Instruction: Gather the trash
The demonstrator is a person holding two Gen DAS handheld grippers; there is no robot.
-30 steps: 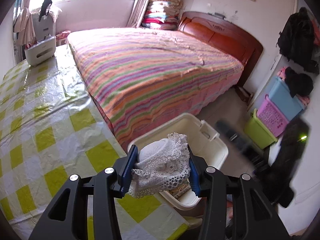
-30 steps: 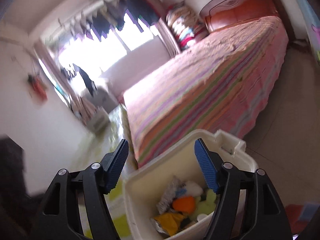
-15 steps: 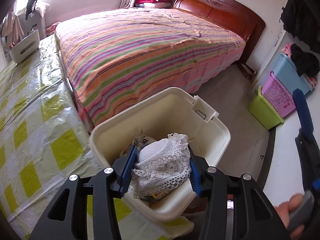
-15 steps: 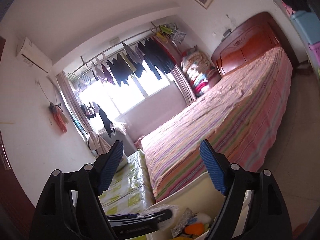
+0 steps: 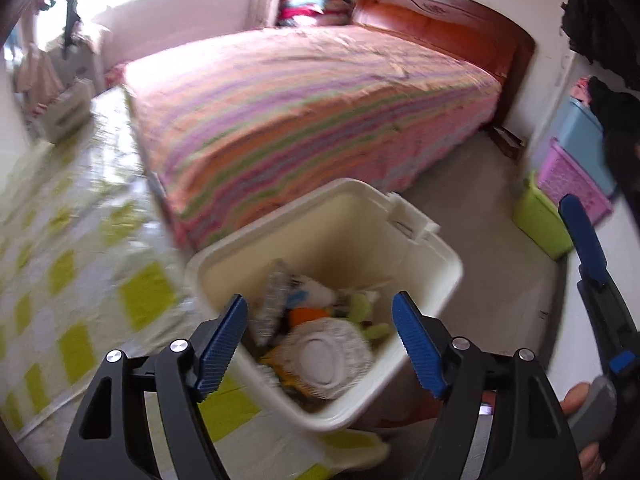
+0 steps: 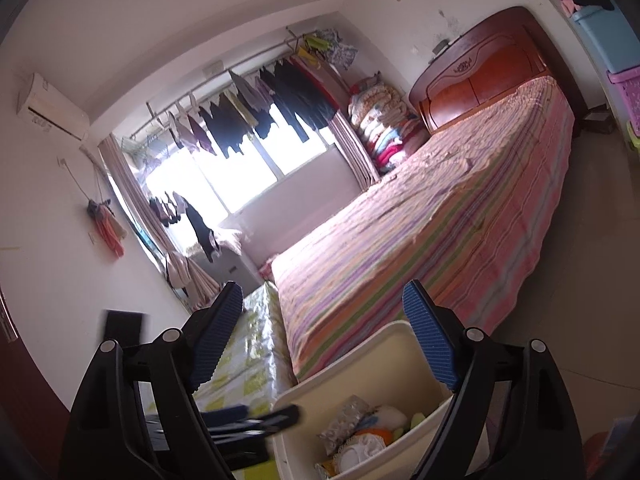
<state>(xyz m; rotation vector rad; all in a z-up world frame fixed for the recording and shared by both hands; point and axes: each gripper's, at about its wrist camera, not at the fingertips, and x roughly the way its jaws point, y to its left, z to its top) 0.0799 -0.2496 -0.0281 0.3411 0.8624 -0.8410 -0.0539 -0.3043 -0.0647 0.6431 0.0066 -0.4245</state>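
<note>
A cream plastic trash bin (image 5: 420,256) stands beside the table, holding several pieces of trash. A white lace-edged cloth piece (image 5: 326,354) lies on top of the trash, below my left gripper (image 5: 320,340), which is open and empty above the bin. In the right wrist view the bin (image 6: 384,356) is at the bottom with the white piece (image 6: 356,456) inside. My right gripper (image 6: 324,340) is open and empty, held up over the bin's near side. One finger of the right gripper (image 5: 584,240) shows at the right of the left wrist view.
A table with a yellow-checked plastic cover (image 5: 80,280) lies to the left of the bin. A bed with a striped cover (image 5: 312,112) is behind it. Green (image 5: 540,224), pink and blue storage bins stand on the floor at the right wall.
My left gripper moved over the bin, opened and let go of the white lace cloth, which now lies in the bin. My right gripper tilted up from the bin.
</note>
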